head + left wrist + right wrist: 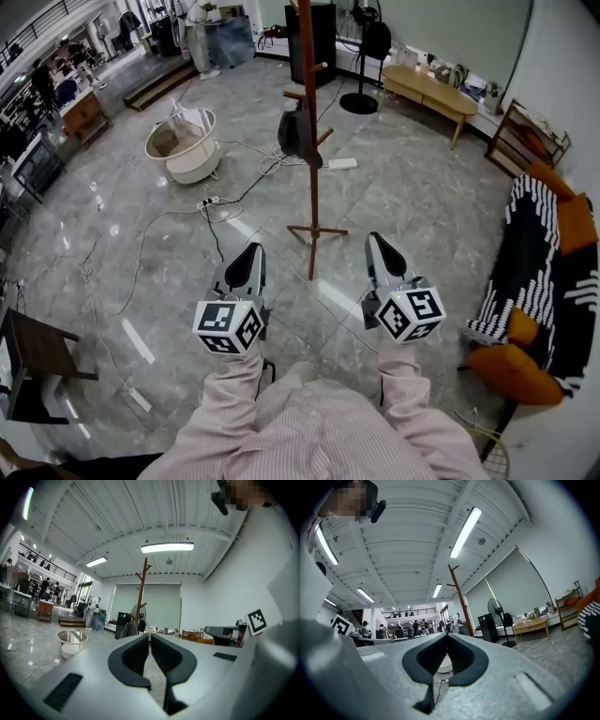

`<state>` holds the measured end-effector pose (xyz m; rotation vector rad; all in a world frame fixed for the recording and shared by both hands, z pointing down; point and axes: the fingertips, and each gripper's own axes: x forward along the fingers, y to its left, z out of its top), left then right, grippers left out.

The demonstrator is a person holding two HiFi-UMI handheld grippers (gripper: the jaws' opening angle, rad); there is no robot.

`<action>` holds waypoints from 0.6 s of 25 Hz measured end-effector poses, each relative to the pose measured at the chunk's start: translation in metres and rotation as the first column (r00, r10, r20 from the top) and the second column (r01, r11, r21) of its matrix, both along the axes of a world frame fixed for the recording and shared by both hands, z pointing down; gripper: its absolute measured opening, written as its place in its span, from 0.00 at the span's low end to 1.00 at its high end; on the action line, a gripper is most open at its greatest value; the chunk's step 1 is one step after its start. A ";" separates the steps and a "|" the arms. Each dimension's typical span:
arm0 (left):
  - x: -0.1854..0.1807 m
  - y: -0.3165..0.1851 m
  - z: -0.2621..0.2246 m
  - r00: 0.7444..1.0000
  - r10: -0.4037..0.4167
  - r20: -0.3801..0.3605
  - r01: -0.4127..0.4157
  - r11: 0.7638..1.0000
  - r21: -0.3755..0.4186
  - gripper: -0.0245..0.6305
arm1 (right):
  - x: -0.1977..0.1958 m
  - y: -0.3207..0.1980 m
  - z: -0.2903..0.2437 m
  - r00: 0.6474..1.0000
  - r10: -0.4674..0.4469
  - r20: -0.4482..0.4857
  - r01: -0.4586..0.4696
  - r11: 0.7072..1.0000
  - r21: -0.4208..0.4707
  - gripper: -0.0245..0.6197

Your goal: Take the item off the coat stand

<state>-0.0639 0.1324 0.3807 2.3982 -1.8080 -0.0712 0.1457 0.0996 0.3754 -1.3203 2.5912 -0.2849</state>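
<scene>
Black soft item [298, 136] on the tall brown wooden coat stand [308, 84], not reached yet.
Left hand-held gripper [249, 251] and right hand-held gripper [377, 240] have jaws together, empty; the item hangs far ahead, so step closer, open one.

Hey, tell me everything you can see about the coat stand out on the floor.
The coat stand is a tall, slim pole that looks like reddish-brown wood, standing upright on the glossy grey floor ahead of the person. Short pegs angle upward from the pole at several heights. At the bottom, flat crossed feet spread over the floor. A dark item, perhaps a bag or garment, hangs from a peg partway up, on the left in the head view. Nothing else appears to touch it.
</scene>
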 end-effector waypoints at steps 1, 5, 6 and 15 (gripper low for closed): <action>-0.001 -0.003 0.000 1.000 0.000 -0.004 0.000 1.000 -0.001 0.04 | 0.000 -0.003 0.001 1.000 -0.001 -0.002 0.001 1.000 -0.004 0.05; -0.009 -0.019 0.001 1.000 -0.017 -0.017 0.017 1.000 -0.006 0.04 | -0.008 -0.017 0.004 1.000 -0.014 -0.007 0.014 1.000 -0.017 0.05; -0.012 -0.024 0.002 1.000 -0.019 -0.020 0.019 1.000 -0.009 0.04 | -0.010 -0.022 0.005 1.000 -0.017 -0.007 0.017 1.000 -0.021 0.05; -0.033 -0.097 0.014 0.999 0.010 -0.042 -0.012 0.999 -0.039 0.18 | -0.037 -0.093 0.015 1.000 -0.018 -0.004 0.018 0.999 -0.044 0.05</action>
